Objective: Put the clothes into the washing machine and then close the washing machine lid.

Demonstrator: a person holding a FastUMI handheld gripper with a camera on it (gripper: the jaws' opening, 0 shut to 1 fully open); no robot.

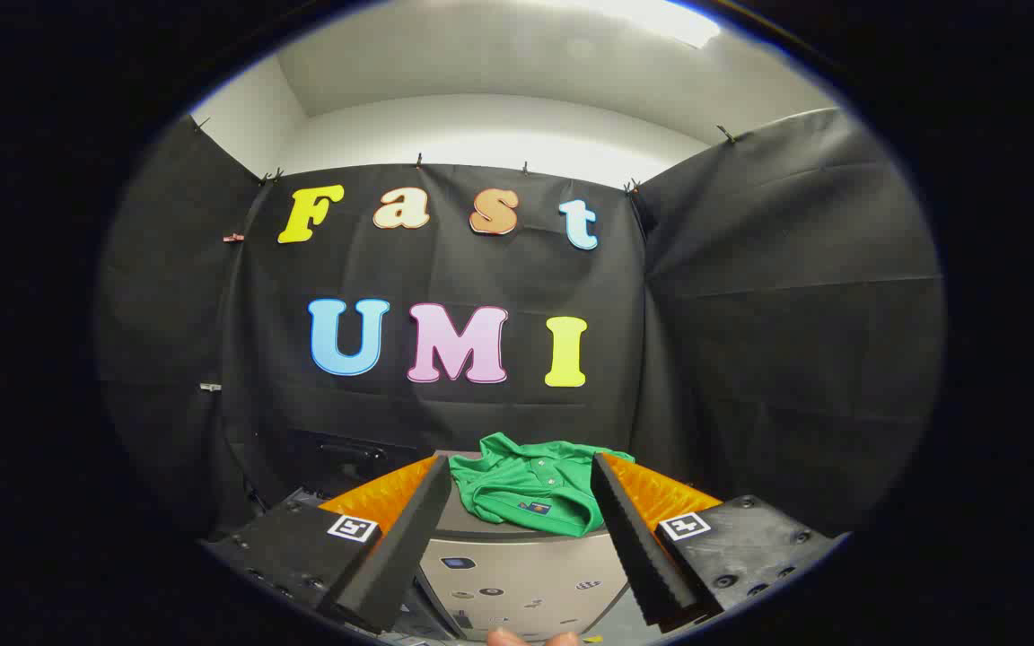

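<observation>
A crumpled green cotton polo shirt point(530, 492) lies on the grey washing machine top point(517, 561), near its far edge. The gripper point(521, 538) hangs with fingers apart, empty. Soft, light, floppy; I'd pinch a raised fold.

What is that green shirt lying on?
The green shirt lies crumpled on the grey top of the washing machine, between the open gripper fingers. The surface directly beneath the shirt is covered by the cloth.

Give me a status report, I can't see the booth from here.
Gripper open, fingers spread, holding nothing. Green shirt crumpled on top of the washing machine, just ahead between the fingers. Nothing blocking the approach.
</observation>
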